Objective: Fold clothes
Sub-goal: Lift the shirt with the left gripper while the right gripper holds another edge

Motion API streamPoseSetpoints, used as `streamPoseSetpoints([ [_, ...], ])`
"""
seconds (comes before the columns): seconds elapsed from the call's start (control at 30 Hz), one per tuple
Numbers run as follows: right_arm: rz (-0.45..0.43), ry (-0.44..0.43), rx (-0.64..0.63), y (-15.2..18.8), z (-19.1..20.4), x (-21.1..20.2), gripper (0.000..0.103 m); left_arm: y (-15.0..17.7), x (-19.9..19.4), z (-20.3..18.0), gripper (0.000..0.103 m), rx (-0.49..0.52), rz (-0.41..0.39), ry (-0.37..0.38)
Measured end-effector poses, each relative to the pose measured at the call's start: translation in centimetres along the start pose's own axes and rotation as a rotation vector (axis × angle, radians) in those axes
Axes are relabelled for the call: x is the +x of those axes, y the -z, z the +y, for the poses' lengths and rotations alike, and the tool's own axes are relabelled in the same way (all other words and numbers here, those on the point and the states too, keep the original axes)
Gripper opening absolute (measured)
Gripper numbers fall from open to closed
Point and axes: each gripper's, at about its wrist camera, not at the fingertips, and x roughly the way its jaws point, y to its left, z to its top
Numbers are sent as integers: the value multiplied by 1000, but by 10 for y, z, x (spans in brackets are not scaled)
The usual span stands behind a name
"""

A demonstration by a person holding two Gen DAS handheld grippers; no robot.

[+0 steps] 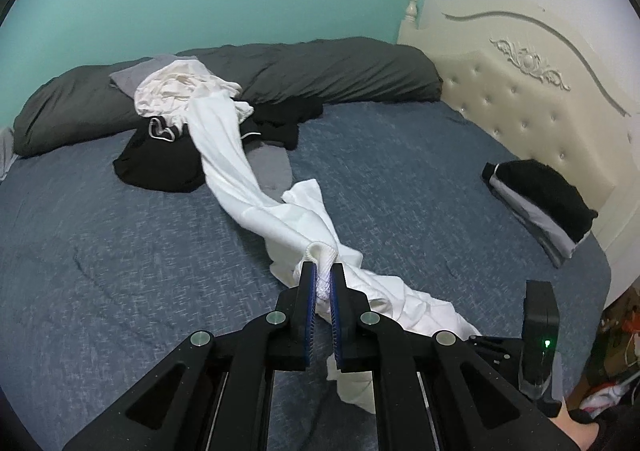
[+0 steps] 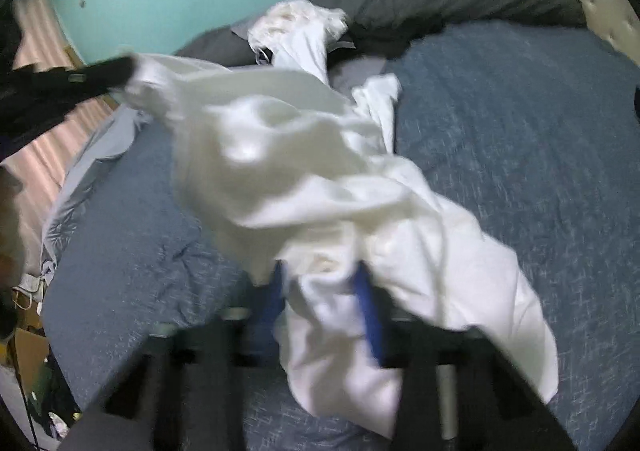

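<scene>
Your right wrist view is smeared all over. The right gripper shows only as two blue streaks; white garment bunches between them, and you cannot tell if the pads press it. The left gripper enters from that picture's left edge, tip buried in cloth.

In the left view the garment's far end is lost in the pile (black and cream pieces overlap). The folded stack is too small to sort. A hand is cut off at the bottom edge.

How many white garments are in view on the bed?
2: a white garment stretched from the pile toward the left tongs, and a cream one atop the pile. More may be buried.
</scene>
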Motion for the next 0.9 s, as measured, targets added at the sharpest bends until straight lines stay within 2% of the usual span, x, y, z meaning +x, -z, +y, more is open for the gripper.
streamPoseSetpoints([
  [0.07, -11, -8, -13, 1, -1, -5, 9, -1, -9, 6, 7, -8, -11, -5],
  [0.2, -73, -34, -41, -3, 4, -34, 7, -6, -37, 15, 7, -22, -51, -20],
  [0.4, -179, -54, -114, -38, 18, -105, 6, -23, -93, 15, 7, -27, -132, -31],
  [0.57, -244, -54, -175, -72, 33, -165, 6, -39, -150, 10, 6, -28, -206, -42],
  [0.9, -382, -70, -284, -135, 84, -289, 5, -83, -292, -7, 6, 15, -377, -77],
])
